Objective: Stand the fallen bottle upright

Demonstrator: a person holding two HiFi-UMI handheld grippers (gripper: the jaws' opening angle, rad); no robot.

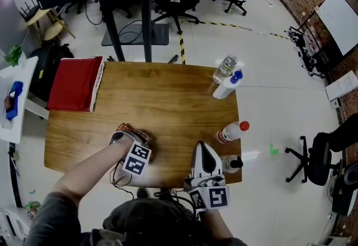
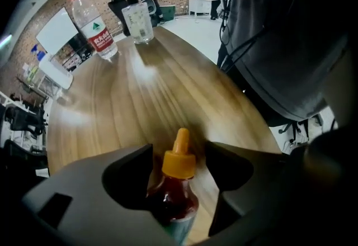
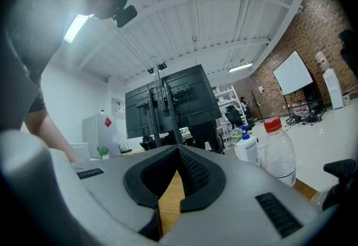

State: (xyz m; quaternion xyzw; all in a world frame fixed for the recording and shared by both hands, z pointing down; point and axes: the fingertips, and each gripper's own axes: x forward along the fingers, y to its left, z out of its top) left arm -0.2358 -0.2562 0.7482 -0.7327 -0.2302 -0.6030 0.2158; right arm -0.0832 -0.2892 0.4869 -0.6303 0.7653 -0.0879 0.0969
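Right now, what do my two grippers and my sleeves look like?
Both the left gripper and right gripper have pale grey shells with black-padded fingers, ribbed on the right. Each carries a white cube printed with black square markers. Black cables trail off them. You wear a dark grey short sleeve.

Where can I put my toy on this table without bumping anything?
The big bare patch is the middle of the table, between the red cloth and the row along the right edge. That edge is crowded: clear bottle, blue-capped bottle, red-capped bottle, cup. The near edge is busy too, with the left gripper and right gripper.
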